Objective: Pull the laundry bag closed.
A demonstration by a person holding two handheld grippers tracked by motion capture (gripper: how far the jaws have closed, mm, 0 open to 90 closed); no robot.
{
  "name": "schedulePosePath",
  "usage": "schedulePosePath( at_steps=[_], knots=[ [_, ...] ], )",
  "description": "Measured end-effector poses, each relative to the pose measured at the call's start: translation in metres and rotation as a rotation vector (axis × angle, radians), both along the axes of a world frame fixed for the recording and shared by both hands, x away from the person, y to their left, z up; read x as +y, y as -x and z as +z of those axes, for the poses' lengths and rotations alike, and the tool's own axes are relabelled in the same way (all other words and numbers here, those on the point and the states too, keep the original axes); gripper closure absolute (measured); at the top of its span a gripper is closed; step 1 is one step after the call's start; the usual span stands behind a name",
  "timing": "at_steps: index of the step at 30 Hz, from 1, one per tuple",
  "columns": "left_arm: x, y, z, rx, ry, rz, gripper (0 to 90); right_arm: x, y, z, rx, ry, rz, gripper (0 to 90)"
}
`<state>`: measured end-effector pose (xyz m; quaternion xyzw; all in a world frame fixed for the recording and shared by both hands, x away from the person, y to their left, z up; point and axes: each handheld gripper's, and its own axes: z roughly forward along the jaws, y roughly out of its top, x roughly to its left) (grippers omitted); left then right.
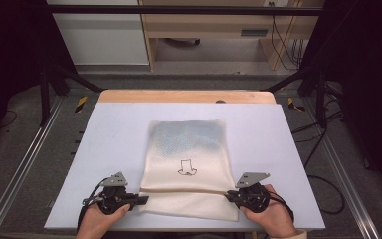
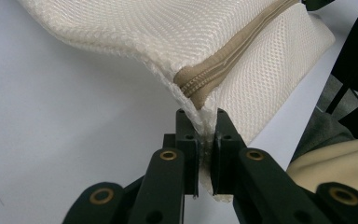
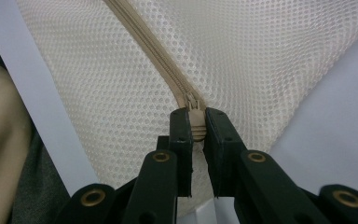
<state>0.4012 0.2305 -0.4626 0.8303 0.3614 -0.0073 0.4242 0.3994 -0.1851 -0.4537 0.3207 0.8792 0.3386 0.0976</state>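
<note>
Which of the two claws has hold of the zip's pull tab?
The right claw: it pinches the zip tab. The left claw grips the bag's corner instead.

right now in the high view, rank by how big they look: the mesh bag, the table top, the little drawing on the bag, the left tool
1. table top, largest
2. mesh bag
3. left tool; it sits nearer the camera, so it may look bigger than it really is
4. little drawing, smallest
</note>
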Motion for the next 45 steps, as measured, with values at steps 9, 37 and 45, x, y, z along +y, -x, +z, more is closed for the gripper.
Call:
schedulePosePath(
  at_steps=[9,37,45],
  knots=[
    [0.001,0.000,0.001,-0.002,-0.002,0.000,83.7,-0.008,0.002,-0.002,0.011,0.018,-0.023,81.9],
    [0.009,0.011,0.006,-0.093,-0.067,0.107,26.7,-0.010,0.002,-0.008,-0.013,-0.029,-0.109,39.6],
    [0.004,0.003,0.012,-0.158,-0.189,0.149,9.9,0.005,-0.011,0.011,-0.077,-0.043,-0.207,11.0]
  ],
)
